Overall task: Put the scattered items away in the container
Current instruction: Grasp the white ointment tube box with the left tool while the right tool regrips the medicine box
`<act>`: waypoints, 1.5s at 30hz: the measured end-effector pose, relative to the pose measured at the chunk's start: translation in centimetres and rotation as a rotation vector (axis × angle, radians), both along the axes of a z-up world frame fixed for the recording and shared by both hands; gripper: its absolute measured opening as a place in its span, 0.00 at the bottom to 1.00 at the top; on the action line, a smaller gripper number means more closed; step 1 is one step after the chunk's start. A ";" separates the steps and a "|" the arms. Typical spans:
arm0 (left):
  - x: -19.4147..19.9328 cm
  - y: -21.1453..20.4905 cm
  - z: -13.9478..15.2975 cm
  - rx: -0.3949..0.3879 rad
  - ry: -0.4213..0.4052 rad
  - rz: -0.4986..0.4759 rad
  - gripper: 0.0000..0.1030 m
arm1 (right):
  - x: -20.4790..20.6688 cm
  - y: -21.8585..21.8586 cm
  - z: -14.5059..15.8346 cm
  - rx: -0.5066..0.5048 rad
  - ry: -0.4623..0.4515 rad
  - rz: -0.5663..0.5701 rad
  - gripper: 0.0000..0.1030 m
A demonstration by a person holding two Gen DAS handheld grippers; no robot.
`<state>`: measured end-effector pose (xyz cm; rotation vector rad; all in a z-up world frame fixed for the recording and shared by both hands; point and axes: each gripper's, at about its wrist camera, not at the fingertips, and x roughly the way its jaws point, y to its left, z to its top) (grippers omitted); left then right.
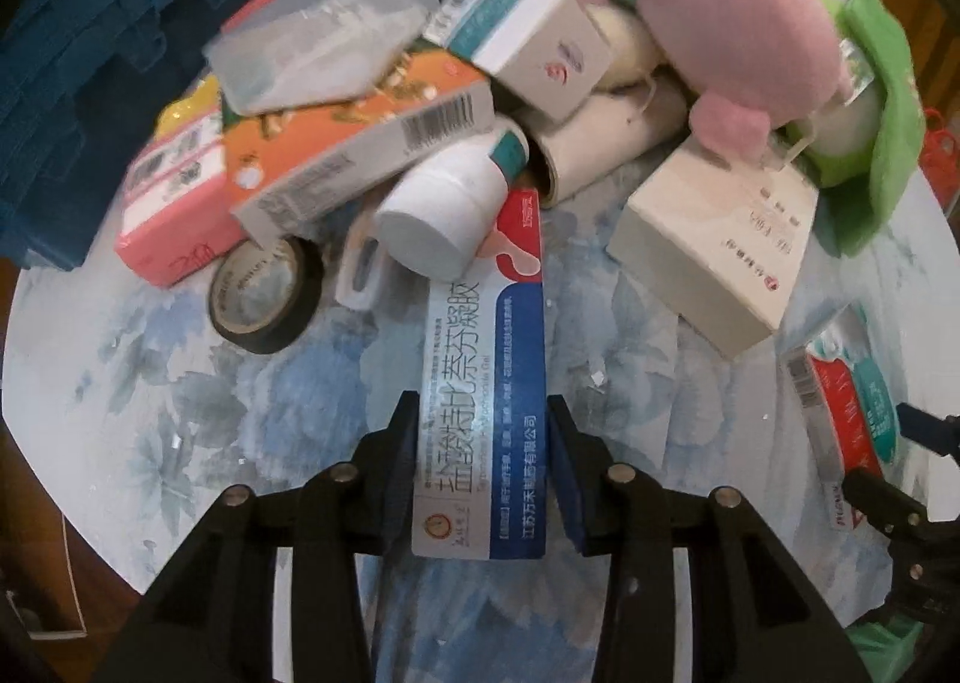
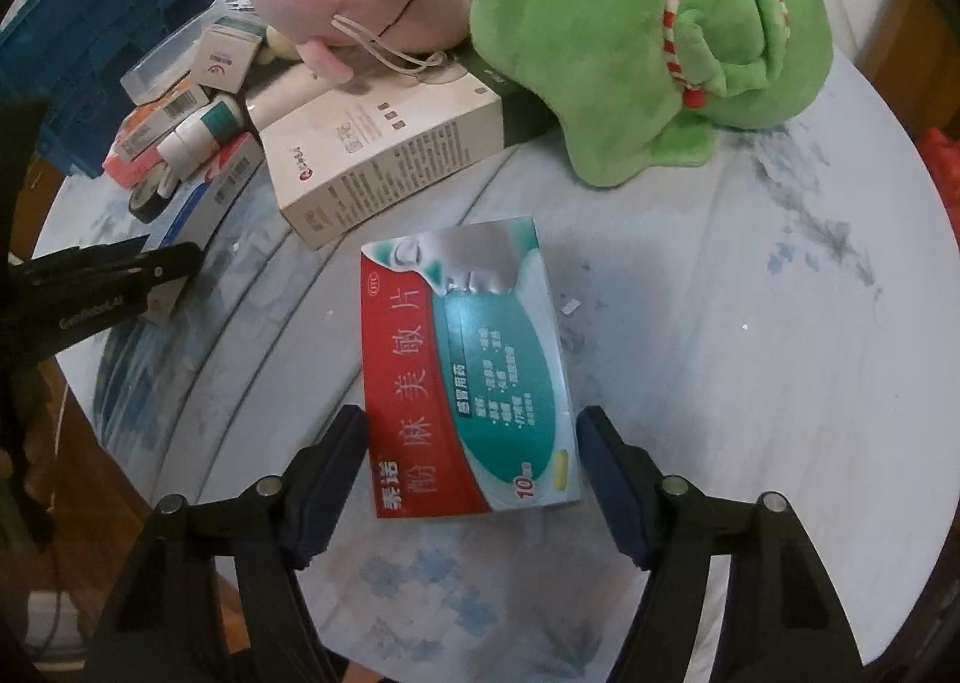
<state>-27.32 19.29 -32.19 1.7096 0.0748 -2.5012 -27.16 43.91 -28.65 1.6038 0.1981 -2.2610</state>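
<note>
A long blue and white gel box (image 1: 486, 359) lies on the floral tablecloth, its far end under a white bottle (image 1: 444, 203). My left gripper (image 1: 483, 407) is shut on the box's near half, fingers pressed to both long sides. A red and teal medicine box (image 2: 468, 371) lies flat. My right gripper (image 2: 471, 419) stands open and straddles its near end, with a sliver of gap at the right finger. The blue crate (image 1: 120, 23) sits at the far left, beyond the pile. In the right wrist view the left gripper (image 2: 162, 269) shows at the left with the gel box (image 2: 210, 191).
The pile holds an orange box (image 1: 360, 125), a pink pack (image 1: 174, 191), a black tape roll (image 1: 264, 293), a beige box (image 1: 714, 245) and a pink plush (image 1: 732, 11). A green plush (image 2: 630, 23) lies far right. The round table's edge (image 2: 900, 503) curves nearby.
</note>
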 end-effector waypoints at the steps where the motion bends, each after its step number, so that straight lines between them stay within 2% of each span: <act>1: -0.1 -0.1 0.0 0.006 0.004 0.005 0.40 | -0.2 -0.1 0.0 0.003 0.005 -0.001 0.72; 3: 0.0 -0.1 0.0 0.002 0.008 0.002 0.39 | -0.6 -0.2 -0.2 0.002 0.009 0.000 0.78; 6: 0.9 0.1 0.5 -0.011 0.026 -0.009 0.38 | -0.9 -0.7 -1.1 0.014 -0.011 0.021 0.82; 8: 1.9 0.0 1.4 0.007 0.042 -0.011 0.38 | -0.5 -1.4 -1.3 0.078 0.007 0.045 0.77; 10: 3.1 0.0 2.3 0.019 0.059 -0.015 0.38 | -0.1 -1.6 -1.1 0.053 0.005 0.055 0.76; 12: 3.6 0.0 2.4 0.010 0.061 -0.019 0.38 | 0.0 -1.7 -1.1 0.037 0.002 0.053 0.88; 13: 3.8 -0.1 2.4 0.008 0.058 -0.019 0.38 | 0.1 -1.9 -1.4 0.057 0.003 0.055 0.92; 14: 3.9 -0.2 2.3 0.006 0.056 -0.016 0.38 | 0.2 -1.9 -1.3 0.070 0.009 0.057 0.91; 15: 4.1 -0.2 2.7 0.004 0.055 -0.011 0.38 | 0.3 -1.9 -1.0 0.072 0.017 0.059 0.84; 16: 4.4 -0.3 3.0 0.006 0.059 -0.007 0.38 | 0.4 -1.9 -0.8 0.074 0.025 0.061 0.72; 17: 4.8 -0.5 3.3 0.009 0.066 -0.003 0.38 | 0.5 -1.9 -0.5 0.076 0.032 0.064 0.33; 18: 5.1 -0.5 3.7 0.011 0.074 -0.002 0.38 | 0.6 -1.7 -0.1 0.070 0.036 0.061 0.24; 20: 5.3 -0.4 4.7 0.014 0.091 -0.001 0.38 | 0.5 -0.8 0.7 0.055 0.031 0.049 0.20; 26: 6.2 0.0 7.6 0.022 0.143 0.001 0.38 | 0.8 0.9 2.5 -0.013 0.029 0.045 0.20; 29: 5.7 0.7 7.4 0.012 0.118 0.002 0.38 | 1.4 0.8 3.0 -0.027 0.013 0.047 0.20; 31: 5.8 0.8 6.3 0.023 0.081 0.000 0.38 | 1.1 -0.7 2.2 -0.033 -0.003 0.045 0.22; 32: 5.8 0.8 5.6 0.030 0.063 0.001 0.38 | 1.0 -0.6 2.2 -0.040 -0.009 0.040 0.36; 33: 5.8 0.7 5.0 0.041 0.048 -0.002 0.38 | 1.2 -0.8 1.9 -0.047 -0.013 0.036 0.59; 34: 5.6 0.6 4.4 0.050 0.030 -0.002 0.38 | 1.4 -1.4 1.2 -0.054 -0.017 0.031 0.70; 35: 5.5 0.5 4.1 0.048 0.021 0.000 0.43 | 1.2 -2.2 0.9 -0.057 -0.015 0.027 0.86; 36: 5.3 0.4 3.9 0.042 0.017 0.003 0.52 | 1.0 -3.0 0.6 -0.059 -0.010 0.024 0.88; 39: 4.8 0.1 3.4 0.027 0.010 0.003 0.66 | 0.9 -2.9 1.0 -0.073 0.015 0.007 0.88; 45: 4.1 -0.1 2.2 0.011 -0.019 -0.009 0.66 | -0.1 -1.8 1.1 -0.041 0.036 -0.021 0.88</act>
